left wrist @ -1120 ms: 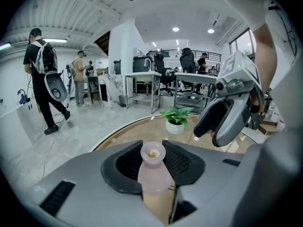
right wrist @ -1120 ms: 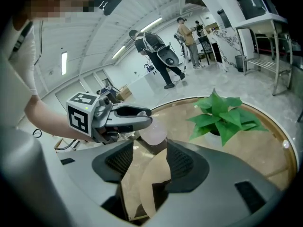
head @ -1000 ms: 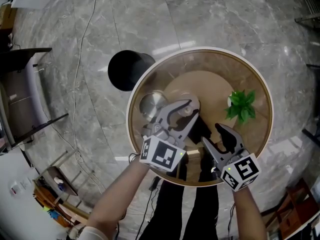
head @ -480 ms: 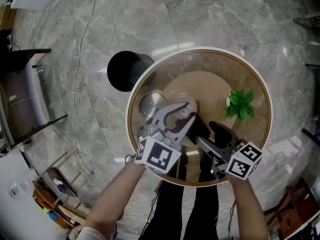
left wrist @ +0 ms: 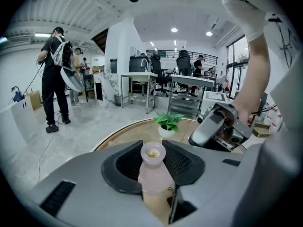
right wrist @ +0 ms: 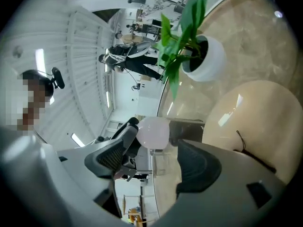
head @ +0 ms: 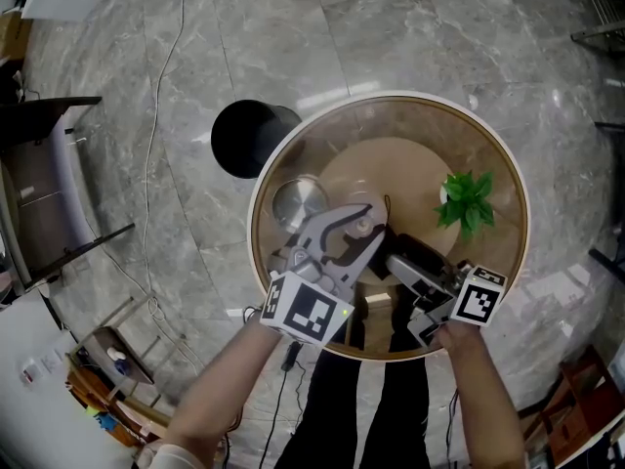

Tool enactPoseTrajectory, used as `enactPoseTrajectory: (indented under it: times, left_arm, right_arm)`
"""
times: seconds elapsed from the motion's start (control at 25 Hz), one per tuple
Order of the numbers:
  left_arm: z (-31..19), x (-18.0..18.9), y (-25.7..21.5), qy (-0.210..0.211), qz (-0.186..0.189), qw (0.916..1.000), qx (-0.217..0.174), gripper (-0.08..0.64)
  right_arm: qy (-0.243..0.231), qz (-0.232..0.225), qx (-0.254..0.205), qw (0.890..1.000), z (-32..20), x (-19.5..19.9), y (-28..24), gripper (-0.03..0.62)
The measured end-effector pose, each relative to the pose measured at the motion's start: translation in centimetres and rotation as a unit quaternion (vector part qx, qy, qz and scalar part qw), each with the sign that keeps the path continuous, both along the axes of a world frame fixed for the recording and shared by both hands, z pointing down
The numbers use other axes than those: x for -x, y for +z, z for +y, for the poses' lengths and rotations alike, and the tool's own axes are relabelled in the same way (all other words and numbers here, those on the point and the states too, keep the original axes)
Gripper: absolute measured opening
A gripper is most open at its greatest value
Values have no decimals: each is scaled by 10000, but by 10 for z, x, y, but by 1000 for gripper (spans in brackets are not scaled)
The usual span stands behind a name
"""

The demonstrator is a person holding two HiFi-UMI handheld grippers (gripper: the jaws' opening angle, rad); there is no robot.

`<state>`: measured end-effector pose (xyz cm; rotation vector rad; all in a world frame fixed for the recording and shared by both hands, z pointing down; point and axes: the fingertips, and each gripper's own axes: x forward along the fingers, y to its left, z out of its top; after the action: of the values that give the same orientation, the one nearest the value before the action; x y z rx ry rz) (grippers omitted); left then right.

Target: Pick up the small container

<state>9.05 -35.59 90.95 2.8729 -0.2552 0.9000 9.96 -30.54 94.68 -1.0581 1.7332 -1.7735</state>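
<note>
While the left gripper (left wrist: pixel 154 151) clamps the bottle (left wrist: pixel 152 170) by its neck over the table's (head: pixel 510 169) near left part, the grasp looks done; I cannot tell if it is lifted. The right gripper (right wrist: pixel 157 146) is opening around it, not touching. The bottle's long axis is upright, mouth up.

A potted plant (head: pixel 467 201) sits on the round table (head: pixel 420 125); a black cylinder (head: pixel 249 137) stands nearby.
</note>
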Motion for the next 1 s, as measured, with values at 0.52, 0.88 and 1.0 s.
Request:
enactPoseTrajectory:
  times: [0.52,0.88,1.0]
  left_arm:
    - [16,-4,-40,316,140,9994,5,146]
    - [38,-9,-68,655,220,9976,-13,146]
    - [45,-12,-75,755,233,9969,-29,146]
  right_arm:
    - [919,-1793,-16,9795,-32,-7,-22,386]
    - [578,-2443,-380,9672,-31,4,-53,428]
    - [445,-2629,-556,9622,-28,5,-64,430]
